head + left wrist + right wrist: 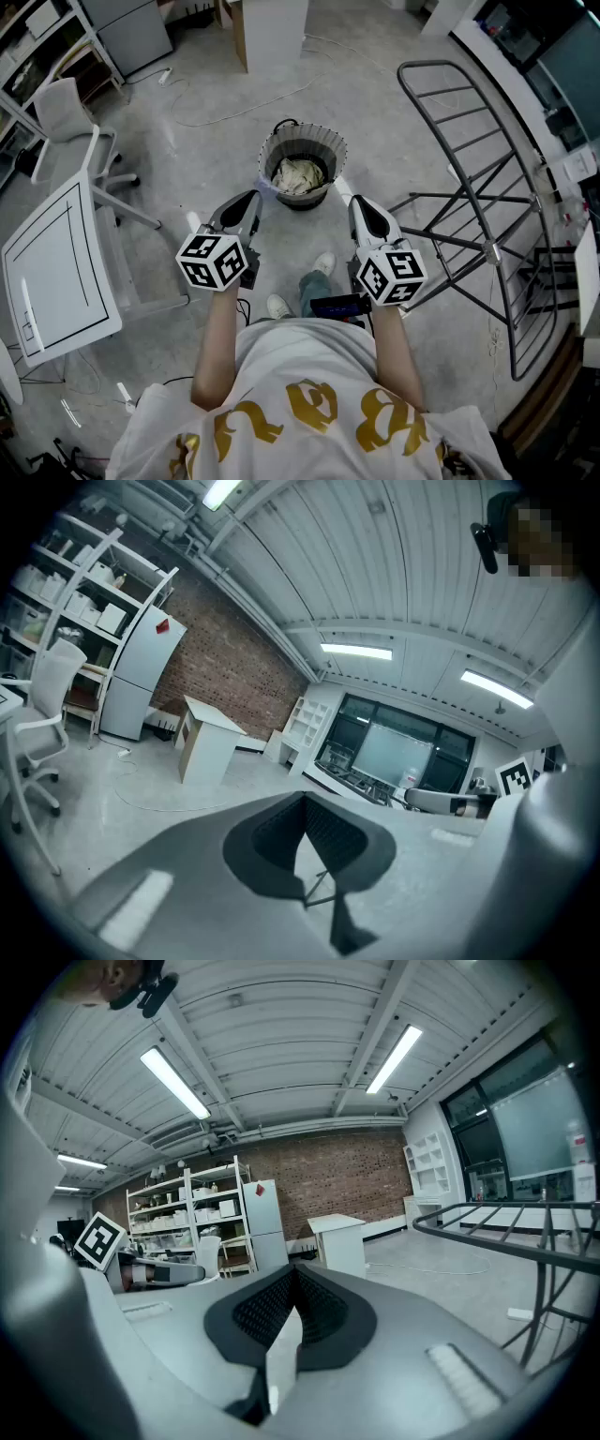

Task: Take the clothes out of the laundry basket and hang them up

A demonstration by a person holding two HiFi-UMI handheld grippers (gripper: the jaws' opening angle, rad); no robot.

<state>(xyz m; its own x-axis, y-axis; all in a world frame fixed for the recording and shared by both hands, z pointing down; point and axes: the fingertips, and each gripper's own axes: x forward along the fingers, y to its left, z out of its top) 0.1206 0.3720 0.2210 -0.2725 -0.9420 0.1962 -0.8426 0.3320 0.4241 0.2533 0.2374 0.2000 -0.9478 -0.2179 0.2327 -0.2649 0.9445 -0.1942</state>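
Note:
A round grey laundry basket (pixel 302 150) stands on the floor ahead of me, with a bundle of cream clothes (pixel 298 176) inside it. A dark metal drying rack (pixel 469 202) is unfolded to the right, and its bars (pixel 525 1232) also show in the right gripper view. My left gripper (pixel 251 202) is held up just short of the basket's left side, shut and empty. My right gripper (pixel 362 208) is level with it near the basket's right side, also shut with nothing between its jaws. In both gripper views the pads (pixel 323 832) (pixel 272 1312) meet at the tips.
A white board or table top (pixel 56 272) and a white office chair (pixel 70 117) stand at the left. A white cabinet (pixel 272 28) and a grey fridge (pixel 131 33) are beyond the basket. A cable (pixel 234 108) runs over the floor. My shoes (pixel 323 264) are just behind the basket.

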